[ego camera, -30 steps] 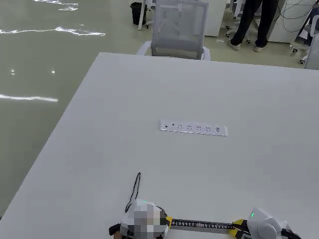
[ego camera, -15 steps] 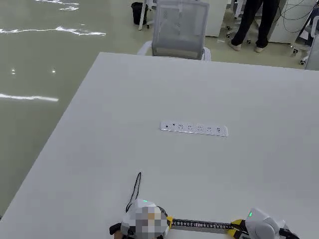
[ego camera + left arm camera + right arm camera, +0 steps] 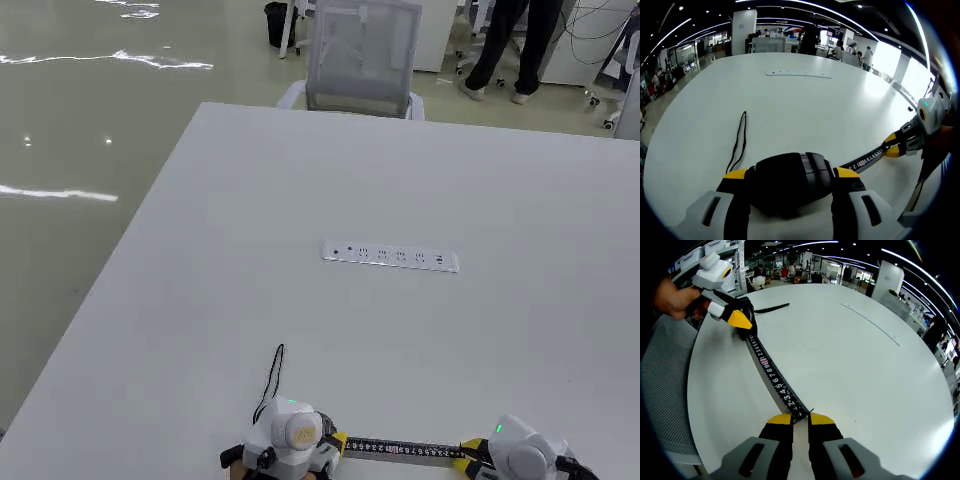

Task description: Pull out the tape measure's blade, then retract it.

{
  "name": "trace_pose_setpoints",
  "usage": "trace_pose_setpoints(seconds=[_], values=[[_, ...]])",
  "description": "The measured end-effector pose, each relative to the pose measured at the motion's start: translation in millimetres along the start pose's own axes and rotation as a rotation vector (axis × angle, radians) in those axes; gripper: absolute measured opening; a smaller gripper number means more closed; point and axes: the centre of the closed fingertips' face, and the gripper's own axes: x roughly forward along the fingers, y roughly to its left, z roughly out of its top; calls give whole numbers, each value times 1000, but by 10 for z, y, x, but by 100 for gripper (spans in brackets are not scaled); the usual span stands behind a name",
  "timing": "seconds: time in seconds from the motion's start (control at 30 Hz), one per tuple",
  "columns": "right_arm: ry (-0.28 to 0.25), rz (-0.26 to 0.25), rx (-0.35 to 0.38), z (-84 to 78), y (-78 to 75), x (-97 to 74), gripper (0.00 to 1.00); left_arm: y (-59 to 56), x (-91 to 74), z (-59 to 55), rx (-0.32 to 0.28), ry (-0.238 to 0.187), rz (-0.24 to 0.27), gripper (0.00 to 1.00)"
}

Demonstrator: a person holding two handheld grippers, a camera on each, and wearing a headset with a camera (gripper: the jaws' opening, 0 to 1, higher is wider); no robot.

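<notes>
Since a second ago the right gripper (image 3: 520, 460) had crept a little toward 9 o'clock in the head view, so the stretch of blade (image 3: 400, 450) showing between my two tools had shortened slightly, while the case had stayed put. The tape measure (image 3: 790, 182) sat at the near edge of the table (image 3: 300, 200), at about 6 o'clock in the head view, its black body clamped between the yellow-tipped jaws of the left gripper (image 3: 790, 174), which were spread just wide enough to take the case and pressed on both of its sides. From the case the blade ran flat along the tabletop toward 3 o'clock, numbers up, and its tip was pinched in the right gripper, whose jaws stood all but closed with only a sliver between them. A thin black cord (image 3: 270, 385) trailed from the case toward 12 o'clock. Farther off in the same direction lay a white power strip (image 3: 390, 257), well apart from the work, and a grey mesh chair (image 3: 362, 50) stood beyond the far edge. I judged the pull-out done and the retraction begun. The next move called for walking the right gripper steadily toward 9 o'clock, in line with the blade, keeping the pinch until the tip met the case so the spring could not snap it home or buckle it.
</notes>
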Motion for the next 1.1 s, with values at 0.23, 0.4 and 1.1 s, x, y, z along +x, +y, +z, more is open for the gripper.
trace_pose_setpoints(seconds=[0.23,0.4,1.1], values=[[-2,4,-1,34,18,35,10,3,6,-4,0,3,1,63],[-5,6,-3,61,39,56,10,6,7,-4,0,3,-1,63],[-9,9,-11,135,98,109,10,9,5,-5,-1,8,-3,62]])
